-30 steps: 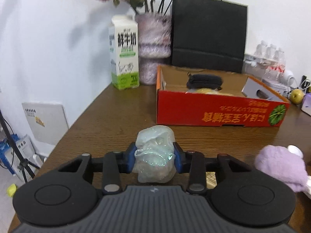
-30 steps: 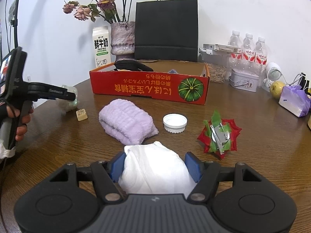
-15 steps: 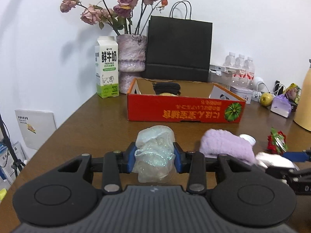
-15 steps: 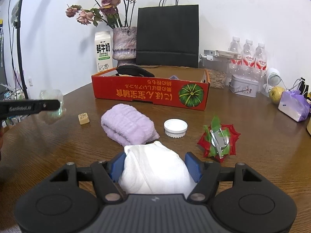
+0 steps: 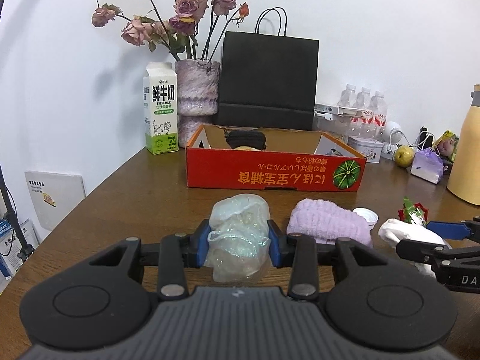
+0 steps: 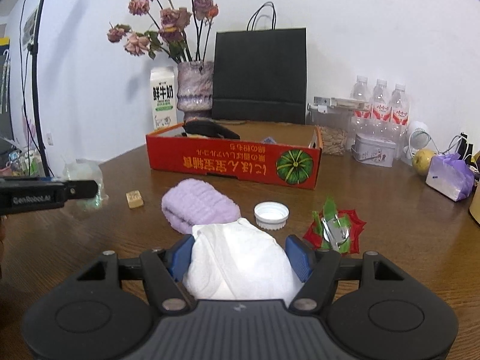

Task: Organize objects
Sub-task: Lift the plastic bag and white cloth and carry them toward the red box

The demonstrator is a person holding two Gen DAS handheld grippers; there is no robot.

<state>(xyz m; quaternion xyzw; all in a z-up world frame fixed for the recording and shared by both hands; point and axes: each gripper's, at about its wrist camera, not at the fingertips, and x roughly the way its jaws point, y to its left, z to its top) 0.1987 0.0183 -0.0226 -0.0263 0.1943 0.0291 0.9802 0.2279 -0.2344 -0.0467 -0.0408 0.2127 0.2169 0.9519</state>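
My left gripper (image 5: 239,241) is shut on a crumpled clear plastic bag (image 5: 238,237) and holds it above the table, in front of the red cardboard box (image 5: 274,174). My right gripper (image 6: 240,256) is shut on a white crumpled cloth (image 6: 237,265), which also shows in the left wrist view (image 5: 411,234). The box (image 6: 234,162) holds a black pouch (image 5: 244,138). A lilac towel (image 6: 199,205), a white bottle cap (image 6: 271,214), a small tan block (image 6: 134,199) and a red and green foil wrapper (image 6: 334,231) lie on the table before the box.
Behind the box stand a milk carton (image 5: 160,108), a vase of dried roses (image 5: 196,93) and a black paper bag (image 5: 267,81). Water bottles (image 6: 381,102), a tin (image 6: 373,150), a pear (image 6: 423,157) and a lilac bag (image 6: 448,174) crowd the right. A yellow jug (image 5: 468,150) stands far right.
My left gripper has swung right and pulled back with the plastic bag, so the box now sits centred and farther off. The right gripper has risen slightly with the cloth.
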